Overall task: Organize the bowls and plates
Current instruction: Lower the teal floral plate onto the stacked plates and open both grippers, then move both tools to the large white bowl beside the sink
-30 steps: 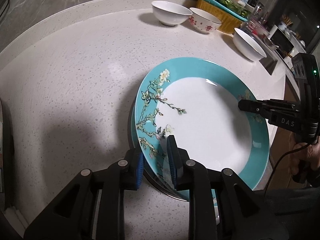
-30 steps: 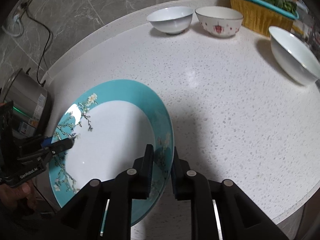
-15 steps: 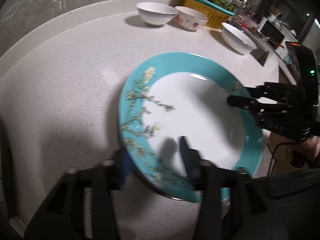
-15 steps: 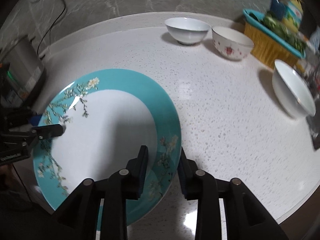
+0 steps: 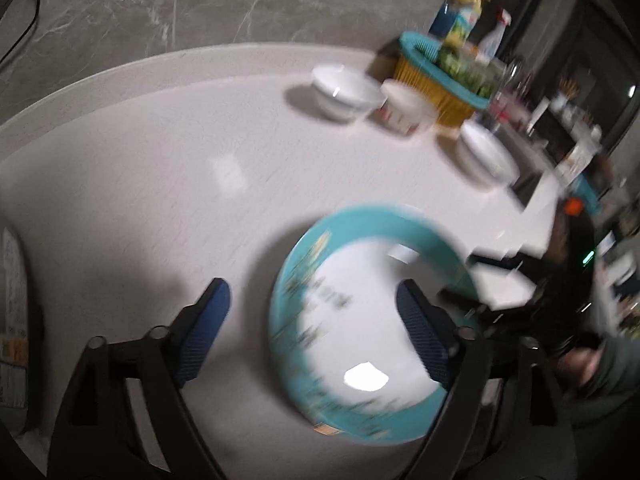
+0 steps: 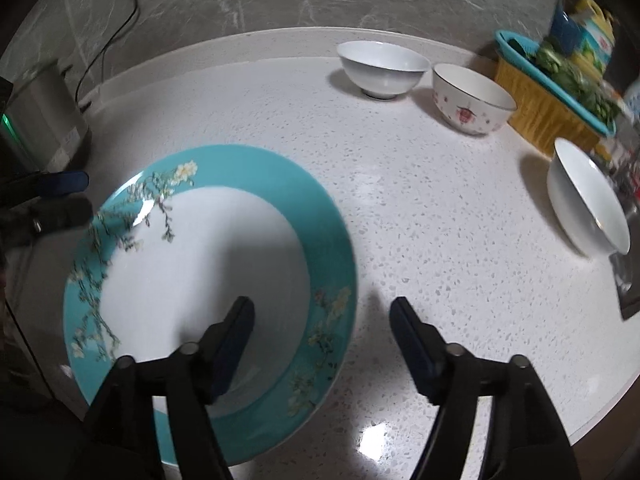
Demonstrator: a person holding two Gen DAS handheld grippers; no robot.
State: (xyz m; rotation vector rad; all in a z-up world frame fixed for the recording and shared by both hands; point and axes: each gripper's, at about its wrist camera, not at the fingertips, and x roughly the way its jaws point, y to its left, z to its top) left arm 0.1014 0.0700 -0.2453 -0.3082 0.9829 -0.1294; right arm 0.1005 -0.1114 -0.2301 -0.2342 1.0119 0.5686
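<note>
- Right wrist view shows the teal blossom plate [image 6: 208,264] lying flat on the white speckled bench [image 6: 420,240], lower left of the frame.
- Right tool [image 6: 322,344] has its jaws opening; the plate rim sits between them, and the pads are off it.
- Left tool [image 5: 316,332] is also opening, pads apart and clear above the plate in a blurred left wrist view.
- Judged done: this plate is set down and released.
- Judged left: three bowls stand unstacked in the upper right — a white bowl [image 6: 382,68], beside it a red-patterned bowl [image 6: 472,98], and a larger white bowl [image 6: 586,196] apart, near the yellow basket [image 6: 540,116].
</note>
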